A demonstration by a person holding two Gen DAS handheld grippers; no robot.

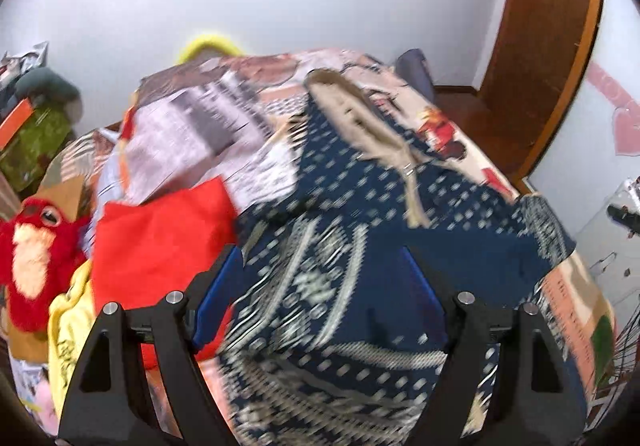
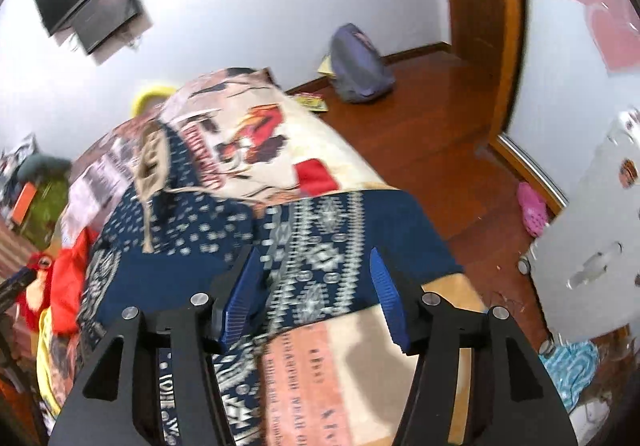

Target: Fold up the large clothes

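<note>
Blue ribbed fingers [image 2: 246, 294] of the right gripper [image 2: 316, 298] stand apart, empty, above the navy white-patterned knit garment [image 2: 320, 246] spread near the printed bed cover's [image 2: 360, 350] right edge; the left gripper [image 1: 326, 298] likewise gapes. Best re-grip a hem squarely before folding.
</note>
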